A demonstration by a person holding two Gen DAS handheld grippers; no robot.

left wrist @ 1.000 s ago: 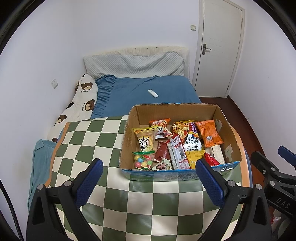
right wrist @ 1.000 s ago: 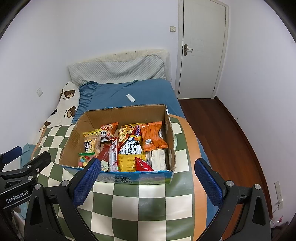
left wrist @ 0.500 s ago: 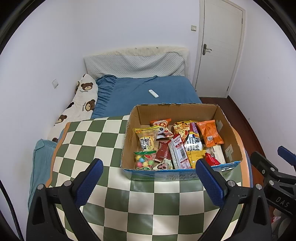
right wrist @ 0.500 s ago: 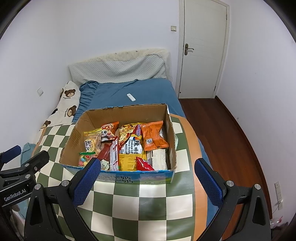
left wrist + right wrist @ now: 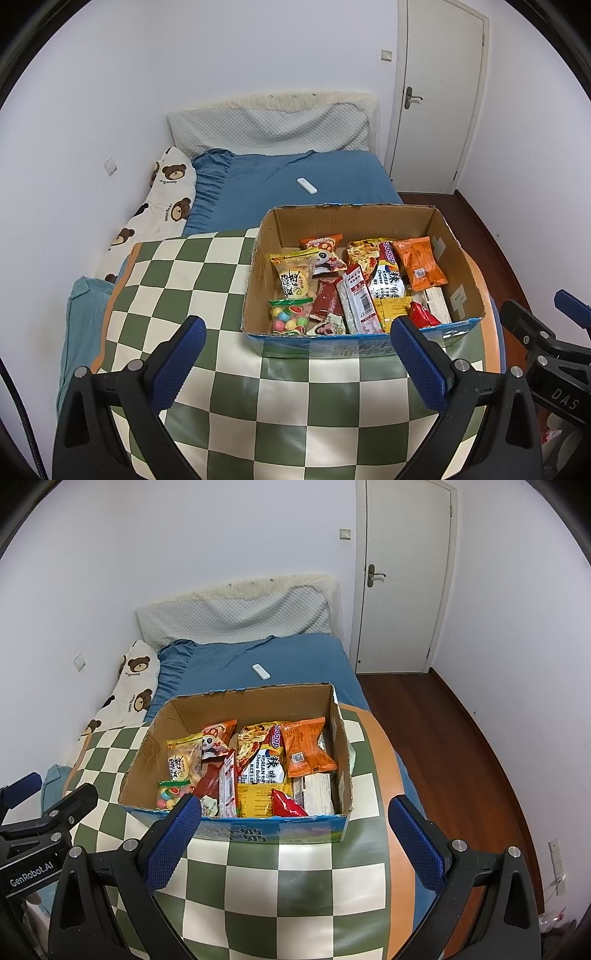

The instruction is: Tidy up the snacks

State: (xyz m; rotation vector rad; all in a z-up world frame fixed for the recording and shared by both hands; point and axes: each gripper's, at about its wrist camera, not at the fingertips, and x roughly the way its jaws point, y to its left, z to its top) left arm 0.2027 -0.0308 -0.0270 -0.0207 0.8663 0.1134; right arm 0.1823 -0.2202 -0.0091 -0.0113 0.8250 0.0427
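Bedding under the checkered cloth (image 5: 207, 373) is soft, so your cardboard box (image 5: 362, 343) can tip if you press its rim. Snacks inside lie overlapped; the orange packet (image 5: 419, 264) may drag neighbours out. Left gripper (image 5: 297, 360) and right gripper (image 5: 295, 843) hang released, empty, short of the box.

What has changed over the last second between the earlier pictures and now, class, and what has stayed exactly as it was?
Almost nothing. The left gripper and the right gripper have barely drifted, so the cardboard box sits marginally differently in each view. Nothing was taken hold of or let go. Both pairs of jaws stay wide open and empty, short of the box. The snacks stay inside it on the checkered cloth.
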